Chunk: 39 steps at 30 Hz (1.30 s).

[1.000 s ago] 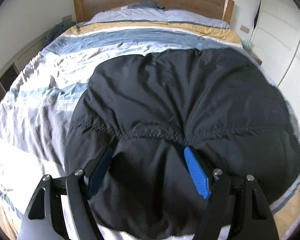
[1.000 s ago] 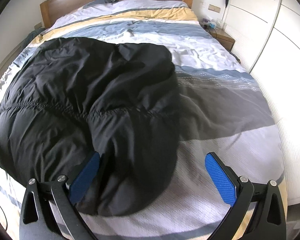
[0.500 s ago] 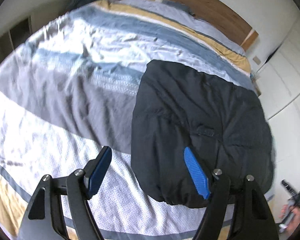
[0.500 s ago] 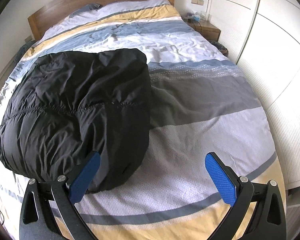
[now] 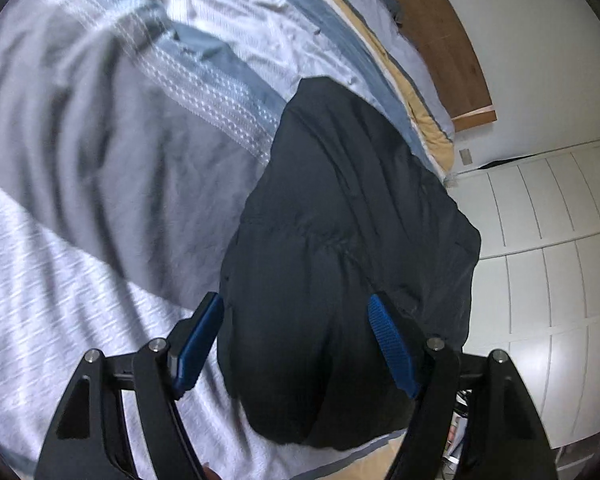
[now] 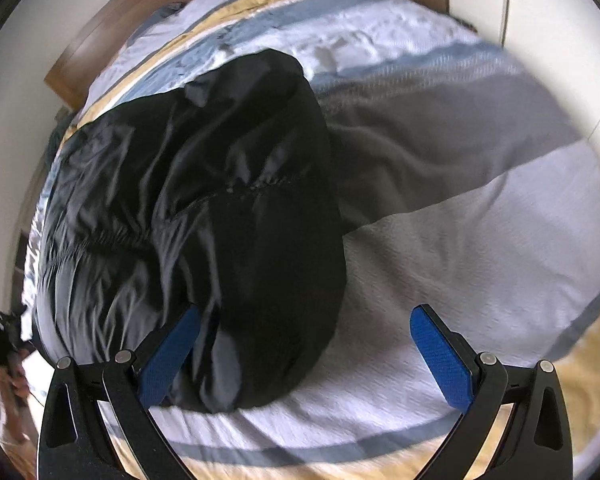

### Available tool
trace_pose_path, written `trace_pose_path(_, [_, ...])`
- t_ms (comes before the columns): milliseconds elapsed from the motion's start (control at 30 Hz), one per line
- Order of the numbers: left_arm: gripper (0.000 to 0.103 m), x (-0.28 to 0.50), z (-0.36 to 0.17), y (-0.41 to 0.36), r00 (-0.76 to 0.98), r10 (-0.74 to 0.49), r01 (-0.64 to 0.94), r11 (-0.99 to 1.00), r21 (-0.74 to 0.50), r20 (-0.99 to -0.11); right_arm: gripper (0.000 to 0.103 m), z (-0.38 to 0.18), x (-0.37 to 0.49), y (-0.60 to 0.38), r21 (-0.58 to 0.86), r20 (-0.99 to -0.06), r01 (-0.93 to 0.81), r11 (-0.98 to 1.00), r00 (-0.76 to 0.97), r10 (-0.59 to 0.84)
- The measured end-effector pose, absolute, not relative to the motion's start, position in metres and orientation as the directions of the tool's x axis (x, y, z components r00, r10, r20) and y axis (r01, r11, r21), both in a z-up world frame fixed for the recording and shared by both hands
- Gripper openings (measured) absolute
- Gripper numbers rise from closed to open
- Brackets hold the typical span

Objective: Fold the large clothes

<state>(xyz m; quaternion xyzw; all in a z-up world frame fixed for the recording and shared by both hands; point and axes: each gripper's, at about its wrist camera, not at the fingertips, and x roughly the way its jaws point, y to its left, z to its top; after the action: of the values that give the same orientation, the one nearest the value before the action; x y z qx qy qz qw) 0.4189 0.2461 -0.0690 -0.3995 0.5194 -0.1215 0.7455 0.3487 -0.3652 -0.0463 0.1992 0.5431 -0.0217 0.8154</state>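
both of my hand-held grippers stand wide open and hold nothing: my left hand-held gripper (image 5: 296,344) points down over the near end of the black padded jacket (image 5: 352,248), its blue pads (image 5: 390,344) either side of the fabric without pressing it. my right hand-held gripper (image 6: 306,350) hangs over the jacket's right edge, one pad above the black cloth and the other above the bare striped duvet (image 6: 480,248). the jacket (image 6: 204,220) lies in a puffy folded bundle on the bed, near its foot, with the wooden headboard (image 5: 452,52) beyond it and white wardrobe doors (image 5: 548,272) alongside.
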Motion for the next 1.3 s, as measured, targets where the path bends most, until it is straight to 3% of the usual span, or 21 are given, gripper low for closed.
trace_pose_path(333, [0.074, 0.454, -0.115, 0.228, 0.390, -0.657, -0.254, 0.596, -0.762, -0.645, 0.102, -0.104, 0.390, -0.387, 0.540, -0.823, 0.319, 0.779, 0.396, 0.408])
trace_pose_path(633, [0.083, 0.469, -0.152, 0.214, 0.365, -0.795, -0.263, 0.411, -0.873, -0.485, 0.102, -0.155, 0.417, -0.386, 0.708, -0.703, 0.285, 0.646, 0.359, 0.614])
trace_pose_path(800, [0.084, 0.476, -0.144, 0.190, 0.330, -0.858, -0.179, 0.352, -0.919, -0.393, 0.102, -0.156, 0.445, -0.356, 0.817, -0.576, 0.177, 0.549, 0.314, 0.755])
trace_pose_path(900, [0.092, 0.482, -0.149, 0.177, 0.295, -0.865, -0.162, 0.373, -0.914, -0.405, 0.102, -0.163, 0.456, -0.342, 0.828, -0.560, 0.149, 0.541, 0.284, 0.778])
trace_pose_path(1100, [0.097, 0.491, -0.167, 0.166, 0.288, -0.857, -0.192, 0.387, -0.902, -0.428, 0.103, -0.179, 0.464, -0.338, 0.829, -0.559, 0.166, 0.534, 0.280, 0.780])
trace_pose_path(1300, [0.095, 0.496, -0.159, 0.150, 0.285, -0.820, -0.196, 0.458, -0.867, -0.497, 0.103, -0.181, 0.469, -0.323, 0.805, -0.593, 0.182, 0.564, 0.276, 0.757])
